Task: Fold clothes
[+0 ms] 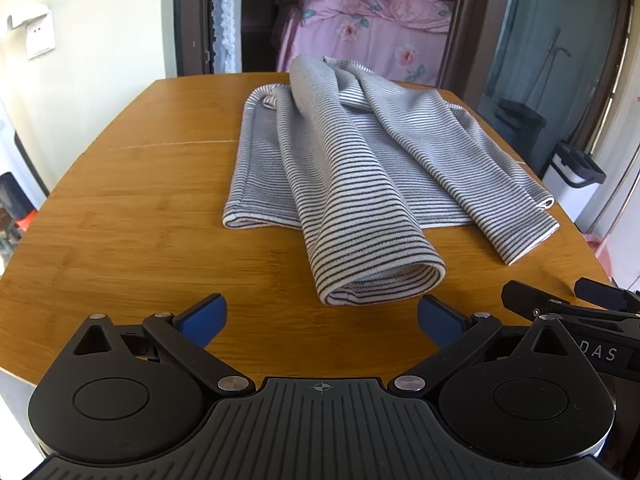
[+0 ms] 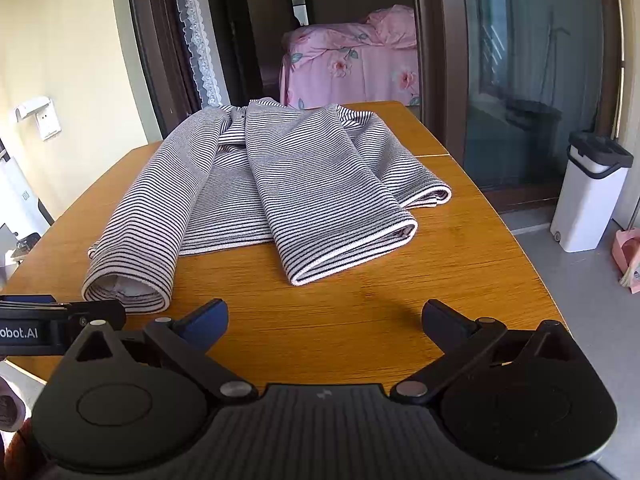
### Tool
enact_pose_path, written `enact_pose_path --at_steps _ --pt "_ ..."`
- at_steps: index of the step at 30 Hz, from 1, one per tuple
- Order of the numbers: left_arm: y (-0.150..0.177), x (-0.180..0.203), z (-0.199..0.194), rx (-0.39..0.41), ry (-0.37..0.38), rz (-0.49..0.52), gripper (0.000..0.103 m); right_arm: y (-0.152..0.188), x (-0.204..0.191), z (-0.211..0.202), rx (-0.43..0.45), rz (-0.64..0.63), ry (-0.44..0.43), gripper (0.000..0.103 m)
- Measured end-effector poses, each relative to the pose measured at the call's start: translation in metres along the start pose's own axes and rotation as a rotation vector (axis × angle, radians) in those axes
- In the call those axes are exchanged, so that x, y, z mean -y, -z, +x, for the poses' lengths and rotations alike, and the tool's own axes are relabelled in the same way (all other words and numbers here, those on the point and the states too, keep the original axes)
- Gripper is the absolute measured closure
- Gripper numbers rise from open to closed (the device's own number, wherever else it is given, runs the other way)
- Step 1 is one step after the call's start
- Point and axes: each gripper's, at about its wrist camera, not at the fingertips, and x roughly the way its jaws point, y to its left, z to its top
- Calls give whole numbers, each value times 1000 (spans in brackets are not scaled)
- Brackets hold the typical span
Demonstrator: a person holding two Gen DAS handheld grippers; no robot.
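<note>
A grey and white striped top (image 1: pixel 352 152) lies on the wooden table (image 1: pixel 132 200), both sleeves folded in over the body, their cuffs toward me. It also shows in the right wrist view (image 2: pixel 280 176). My left gripper (image 1: pixel 322 318) is open and empty, just short of the left sleeve's cuff (image 1: pixel 384 280). My right gripper (image 2: pixel 324 320) is open and empty, a little short of the right sleeve's cuff (image 2: pixel 352 256). The right gripper also shows in the left wrist view (image 1: pixel 568 304), and the left gripper in the right wrist view (image 2: pixel 60 312).
The table (image 2: pixel 360 320) ends close on the right, with grey floor beyond. A white bin with a black lid (image 2: pixel 588 192) stands by a glass door (image 2: pixel 532 80). A bed with pink floral covers (image 1: pixel 360 32) lies past the doorway behind the table.
</note>
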Motion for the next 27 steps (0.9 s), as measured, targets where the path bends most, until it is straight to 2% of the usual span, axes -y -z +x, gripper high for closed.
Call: enact_pose_path --at_steps 16,20,23,27 --pt "-3 -6 -1 6 1 -16 0 -6 -8 5 -1 -14 -3 0" --pt "-6 -8 0 8 8 -13 0 -17 -11 3 21 -55 -6 0" --pt "-19 -10 1 25 36 7 0 -33 -12 3 46 -79 -28 0" --pt "-54 -16 13 38 111 31 0 -64 -2 32 31 -22 -86 0"
